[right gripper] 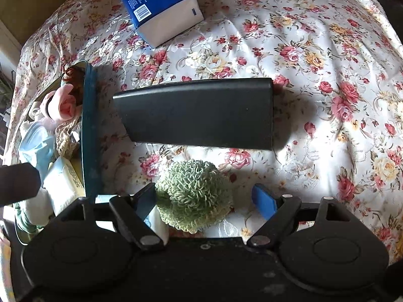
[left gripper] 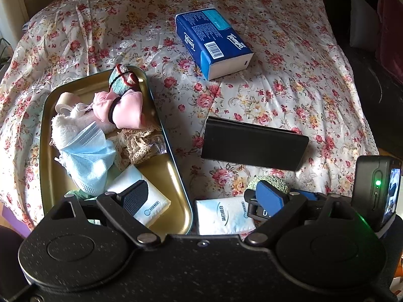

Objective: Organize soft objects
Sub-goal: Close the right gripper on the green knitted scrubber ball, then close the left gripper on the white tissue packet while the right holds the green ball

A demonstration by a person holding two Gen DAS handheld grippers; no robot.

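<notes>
Right gripper [right gripper: 209,200] is sitting straight over the green scrubby ball [right gripper: 195,196], jaws parted around it. The left pad [right gripper: 146,201] looks right up against the ball's side, while the right pad [right gripper: 264,201] has a clear gap, so I'd call it not squeezed yet, just straddling. The ball is at bottom centre of the right wrist view, on the floral cloth [right gripper: 302,50], and it's roundish, so no real long axis to line up with. My guess is the next move is pinch and carry it left, since the tray [right gripper: 89,130] runs up the left side of that frame, its teal wall just beside the ball. That wall is what could get in the way, so the ball probably has to be lifted over it. The black case [right gripper: 199,115] lies crosswise just above the ball, long axis left to right, and the blue tissue pack [right gripper: 161,7] is way off at the top, out of the way. Left gripper [left gripper: 204,198] hangs wide open, holding nothing, one finger over a white tissue packet [left gripper: 151,201] in the tray [left gripper: 176,173] and the other near a second packet [left gripper: 221,216] on the cloth. The tray already has a mask [left gripper: 88,161], a pink bundle [left gripper: 121,110] and lace [left gripper: 138,143], so free space is mostly lower right.
</notes>
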